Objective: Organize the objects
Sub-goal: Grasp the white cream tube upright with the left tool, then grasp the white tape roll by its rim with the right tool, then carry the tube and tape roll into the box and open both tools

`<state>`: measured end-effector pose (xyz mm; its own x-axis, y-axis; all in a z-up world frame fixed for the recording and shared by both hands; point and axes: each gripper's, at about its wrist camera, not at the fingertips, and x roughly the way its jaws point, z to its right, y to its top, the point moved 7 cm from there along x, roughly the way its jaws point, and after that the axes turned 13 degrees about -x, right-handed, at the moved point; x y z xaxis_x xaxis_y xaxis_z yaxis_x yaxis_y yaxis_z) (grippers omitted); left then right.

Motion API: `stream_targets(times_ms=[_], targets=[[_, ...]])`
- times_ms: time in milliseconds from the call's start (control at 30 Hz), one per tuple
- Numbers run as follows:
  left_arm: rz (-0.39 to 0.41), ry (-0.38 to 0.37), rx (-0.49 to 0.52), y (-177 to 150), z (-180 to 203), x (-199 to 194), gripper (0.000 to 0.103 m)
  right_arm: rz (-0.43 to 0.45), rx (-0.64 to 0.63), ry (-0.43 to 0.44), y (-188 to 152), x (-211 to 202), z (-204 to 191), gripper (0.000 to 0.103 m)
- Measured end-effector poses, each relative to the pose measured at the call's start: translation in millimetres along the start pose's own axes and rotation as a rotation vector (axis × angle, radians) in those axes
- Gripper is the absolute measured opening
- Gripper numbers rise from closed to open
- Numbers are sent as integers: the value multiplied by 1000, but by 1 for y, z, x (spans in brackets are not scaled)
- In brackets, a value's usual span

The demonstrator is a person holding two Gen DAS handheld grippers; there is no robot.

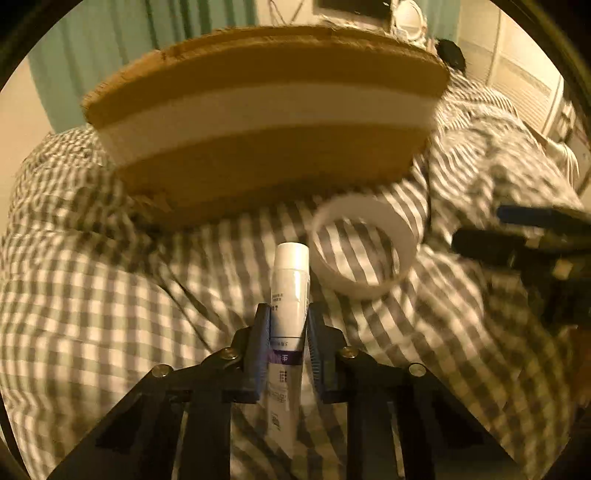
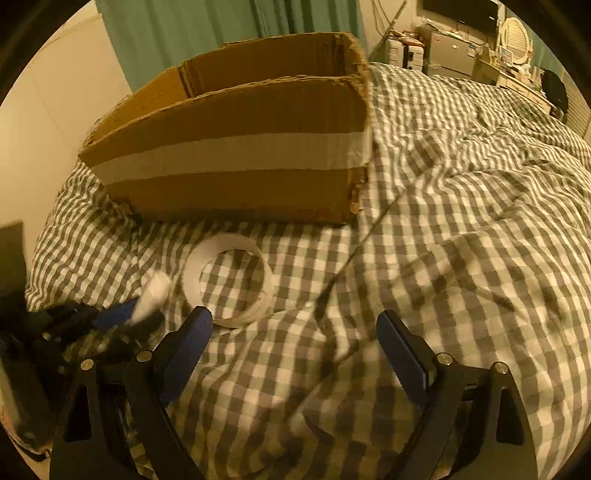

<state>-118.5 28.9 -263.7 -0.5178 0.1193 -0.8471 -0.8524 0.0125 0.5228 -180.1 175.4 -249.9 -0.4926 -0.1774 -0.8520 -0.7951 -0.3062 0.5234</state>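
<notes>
My left gripper [image 1: 288, 314] is shut on a white tube with a purple band [image 1: 290, 295], cap pointing forward, held above the checked bedspread. A white tape ring [image 1: 364, 245] lies just right of the cap, in front of a cardboard box with a white stripe [image 1: 258, 110]. In the right wrist view the box [image 2: 236, 155] is open-topped, the tape ring [image 2: 229, 277] lies before it, and the left gripper with the tube [image 2: 151, 295] shows at the left. My right gripper [image 2: 295, 328] is open and empty above the bedspread, its left finger near the ring.
The grey-and-white checked bedspread [image 2: 461, 221] is rumpled and spreads to the right. A green curtain [image 2: 221, 29] hangs behind the box. Cluttered furniture [image 2: 461, 48] stands at the far right. The right gripper [image 1: 517, 243] shows at the right of the left wrist view.
</notes>
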Motion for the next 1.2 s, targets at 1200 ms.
stream_targets(times_ms=[1200], targets=[[20,42,-99,28,-49,-19,19,-41,-149,9,7,33,-58,79]])
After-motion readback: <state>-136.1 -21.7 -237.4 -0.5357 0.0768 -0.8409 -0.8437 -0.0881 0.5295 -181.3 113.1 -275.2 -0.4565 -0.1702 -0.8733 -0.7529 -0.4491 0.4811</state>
